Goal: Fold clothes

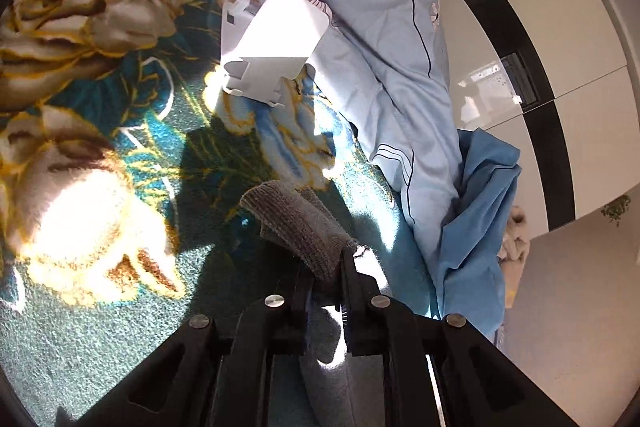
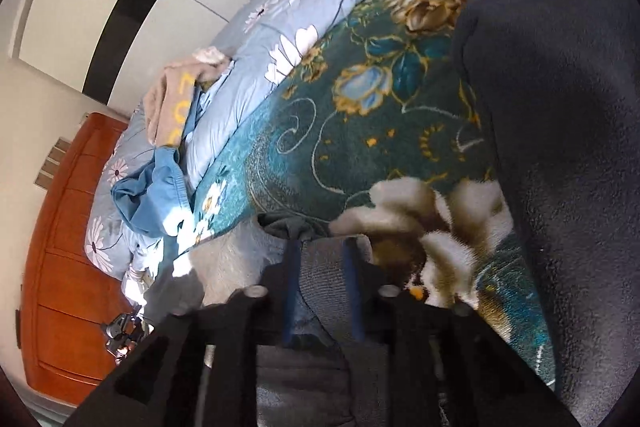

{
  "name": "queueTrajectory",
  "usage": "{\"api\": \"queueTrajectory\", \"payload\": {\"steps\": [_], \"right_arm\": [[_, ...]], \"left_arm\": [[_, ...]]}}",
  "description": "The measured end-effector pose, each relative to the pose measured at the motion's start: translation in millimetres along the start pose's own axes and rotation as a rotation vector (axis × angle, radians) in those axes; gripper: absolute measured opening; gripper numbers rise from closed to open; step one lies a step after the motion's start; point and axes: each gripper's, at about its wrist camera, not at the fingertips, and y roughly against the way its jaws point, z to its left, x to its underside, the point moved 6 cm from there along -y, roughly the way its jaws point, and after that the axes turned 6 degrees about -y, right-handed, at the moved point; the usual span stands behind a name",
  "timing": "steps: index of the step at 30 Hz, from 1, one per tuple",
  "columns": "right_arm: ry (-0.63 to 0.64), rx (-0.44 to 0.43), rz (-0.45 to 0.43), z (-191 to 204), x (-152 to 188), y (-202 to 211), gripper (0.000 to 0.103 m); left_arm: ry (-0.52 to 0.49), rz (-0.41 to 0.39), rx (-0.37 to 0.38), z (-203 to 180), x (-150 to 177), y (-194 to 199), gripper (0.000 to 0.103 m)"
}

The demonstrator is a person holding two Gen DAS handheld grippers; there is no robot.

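Both tongs are gripping the gray garment over the bed.

I'm clamping the left tongs on the ribbed cuff and the right tongs on the gray garment, lifting 2 ends clear of the blanket beyond them, likely to fold.

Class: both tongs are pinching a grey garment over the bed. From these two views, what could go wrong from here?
1. The left tongs pinch only the ribbed cuff of the grey garment; it may slip free.
2. The white plastic stand on the floral blanket could snag the cloth.
3. The right tongs have bunched fabric, risking a crooked fold.
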Motion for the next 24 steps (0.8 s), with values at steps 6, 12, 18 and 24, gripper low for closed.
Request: {"api": "queueTrajectory", "payload": {"steps": [6, 12, 18, 24], "right_arm": [[-0.041, 0.021, 0.107, -6.3, 1.5, -27.4, 0.053], [-0.050, -0.207, 0.204, 17.3, 11.5, -40.6, 0.053], [-0.178, -0.171, 0.155, -0.5, 0.2, -56.1, 0.053], [-0.174, -0.173, 0.024, 2.8, -7.2, -38.1, 0.034]], "left_arm": [[0.010, 0.024, -0.010, 12.2, 6.3, -2.0, 0.013], [0.000, 0.037, -0.015, 13.1, 7.4, -2.7, 0.013], [0.010, 0.047, -0.016, 16.6, 9.4, -6.0, 0.014], [0.051, 0.044, 0.012, 20.2, 9.9, -8.2, 0.014]]}}
